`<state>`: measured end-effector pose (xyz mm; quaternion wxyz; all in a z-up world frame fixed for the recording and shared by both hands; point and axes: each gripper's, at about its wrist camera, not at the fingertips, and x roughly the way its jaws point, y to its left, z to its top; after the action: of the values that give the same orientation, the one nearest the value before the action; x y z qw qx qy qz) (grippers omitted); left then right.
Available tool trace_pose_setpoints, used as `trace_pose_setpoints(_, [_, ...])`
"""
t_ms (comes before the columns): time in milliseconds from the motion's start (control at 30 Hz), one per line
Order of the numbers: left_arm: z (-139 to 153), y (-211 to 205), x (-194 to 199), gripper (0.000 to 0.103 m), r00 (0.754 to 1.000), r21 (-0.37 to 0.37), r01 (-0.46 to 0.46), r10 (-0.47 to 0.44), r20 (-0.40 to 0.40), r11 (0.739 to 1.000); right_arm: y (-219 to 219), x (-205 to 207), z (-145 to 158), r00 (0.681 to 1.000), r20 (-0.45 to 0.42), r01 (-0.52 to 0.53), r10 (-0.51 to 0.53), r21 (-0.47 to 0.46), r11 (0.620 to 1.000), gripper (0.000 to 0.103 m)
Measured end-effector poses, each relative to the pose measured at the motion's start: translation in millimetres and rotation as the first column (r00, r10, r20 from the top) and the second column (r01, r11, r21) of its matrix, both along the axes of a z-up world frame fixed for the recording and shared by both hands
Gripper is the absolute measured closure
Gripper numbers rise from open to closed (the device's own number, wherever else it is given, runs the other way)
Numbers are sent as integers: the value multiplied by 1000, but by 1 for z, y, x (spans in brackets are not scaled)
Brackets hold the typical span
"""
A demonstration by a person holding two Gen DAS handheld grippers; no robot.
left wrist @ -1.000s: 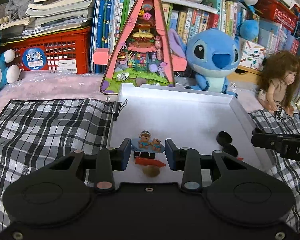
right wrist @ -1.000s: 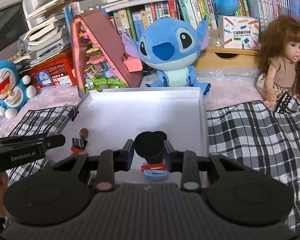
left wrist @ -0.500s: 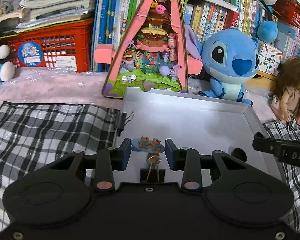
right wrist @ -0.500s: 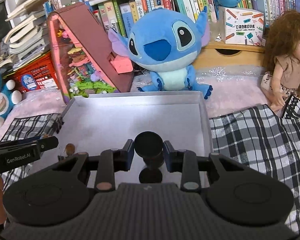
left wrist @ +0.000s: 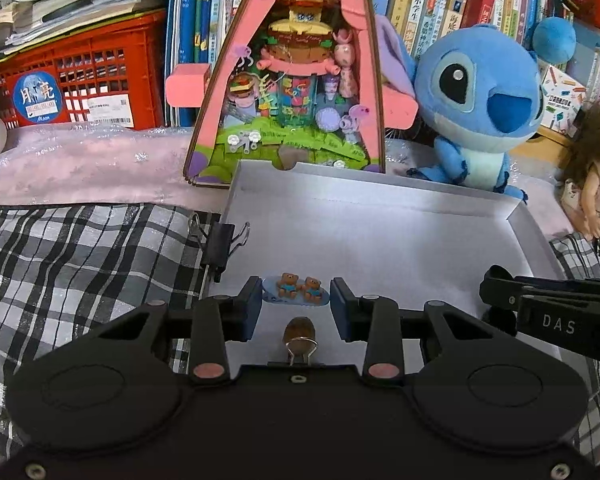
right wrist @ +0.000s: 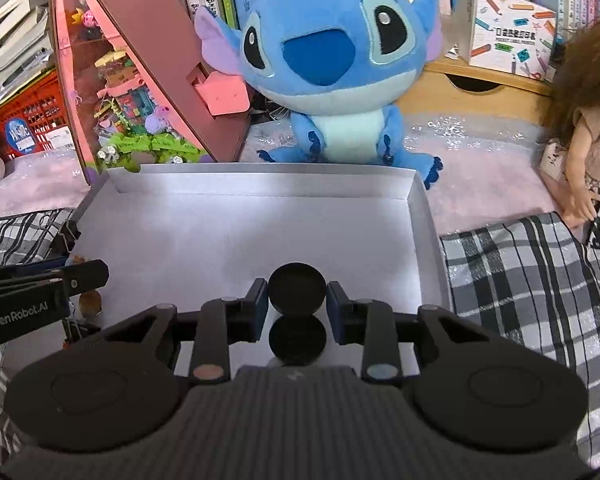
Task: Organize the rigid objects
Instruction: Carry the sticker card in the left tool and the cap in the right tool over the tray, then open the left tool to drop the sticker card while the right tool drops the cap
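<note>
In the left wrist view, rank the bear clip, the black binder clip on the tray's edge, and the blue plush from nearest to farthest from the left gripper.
1. Bear clip, between the jaws of the left gripper.
2. Binder clip, on the left rim of the tray.
3. Blue plush, behind the tray, to the right.

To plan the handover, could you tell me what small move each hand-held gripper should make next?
Probably carry both items deeper into the white tray: the right hand-held gripper clamps a black disc, the left hand-held gripper a bear clip, both near its front.
</note>
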<state>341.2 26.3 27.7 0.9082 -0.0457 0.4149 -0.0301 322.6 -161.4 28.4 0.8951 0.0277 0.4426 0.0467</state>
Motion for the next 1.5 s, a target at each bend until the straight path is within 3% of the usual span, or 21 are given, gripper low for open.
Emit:
trace_pose_setpoints(500, [-8,2,10,68,1000,27,-12,12,-7,1000,3,9,-8,1000,-17,-3,2,-58,998,66])
trace_pose_setpoints(1067, [-14,0,10,68,1000,21,-3,3,-21,1000,2,11,-12,999,-43,-7,5,-49,999,65])
trace_pose_setpoints(1200, [-13,-1,9,67,1000,24,-7,7,-9,1000,2,11,-13,999,-41,-5,3,-49,999,60])
trace_pose_setpoints(1333, [-13,-1,6,59,1000,31,-6,7,-7,1000,0,10,-12,999,-35,3,-4,-35,999,60])
trace_pose_setpoints(1400, [-11,-1,4,57,1000,39,-6,6,-3,999,-1,9,-12,999,-33,10,-11,-25,1000,51])
trace_pose_setpoints(1500, [-6,-1,-1,53,1000,46,-6,5,15,999,-2,6,-9,1000,-24,10,-11,-17,1000,48])
